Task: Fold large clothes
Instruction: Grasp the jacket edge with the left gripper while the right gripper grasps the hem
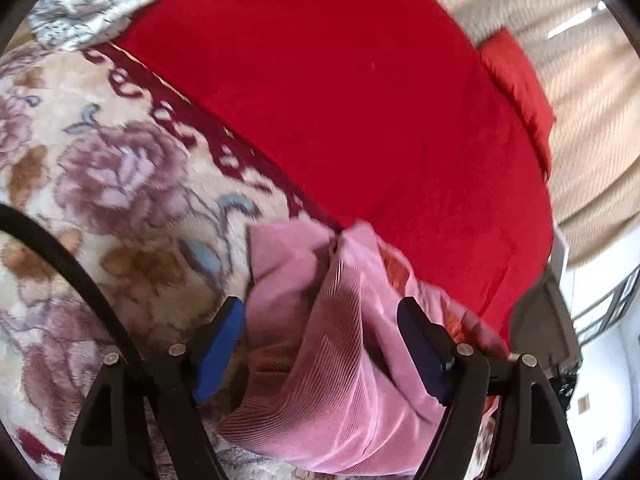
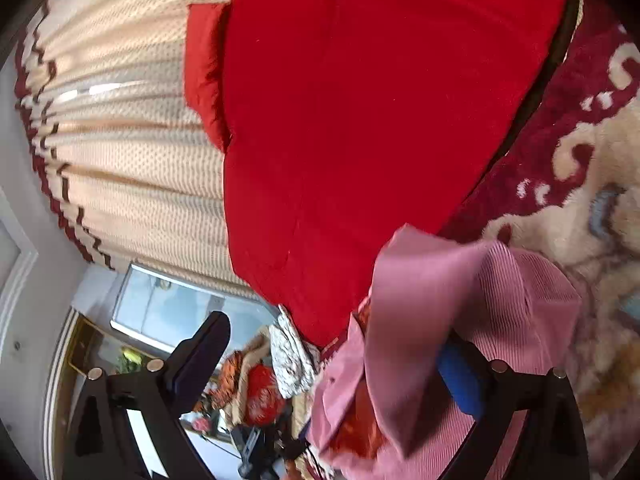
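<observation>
Left wrist view, left to right: floral plush blanket (image 1: 120, 184) in cream with mauve roses and a dark red scrolled border; black cable (image 1: 68, 256) arcing across it; crumpled white-and-grey patterned cloth (image 1: 100, 4) at upper left; broad red bedspread (image 1: 340, 100) filling the centre; red cushion (image 1: 520, 88) at its far edge; cream dotted curtain (image 1: 580, 140) at right. Left claw (image 1: 320, 320) spread open, blue pad on its left finger, dark pad on its right. Pink ribbed garment (image 1: 340, 360) bunched between the fingers, lying on the blanket where it meets the red bedspread; pads not pressing the cloth.

Right wrist view, left to right: curtain (image 2: 132, 160) with dark red zigzag trim; framed glass panel (image 2: 180, 308) beneath it; red cushion (image 2: 204, 76); bedspread (image 2: 360, 120); garment (image 2: 460, 300) at lower right; blanket (image 2: 592, 220) at far right. Right claw (image 2: 336, 356) wide open, left finger in free air, blue-padded right finger against the garment's folds; no grip visible.
</observation>
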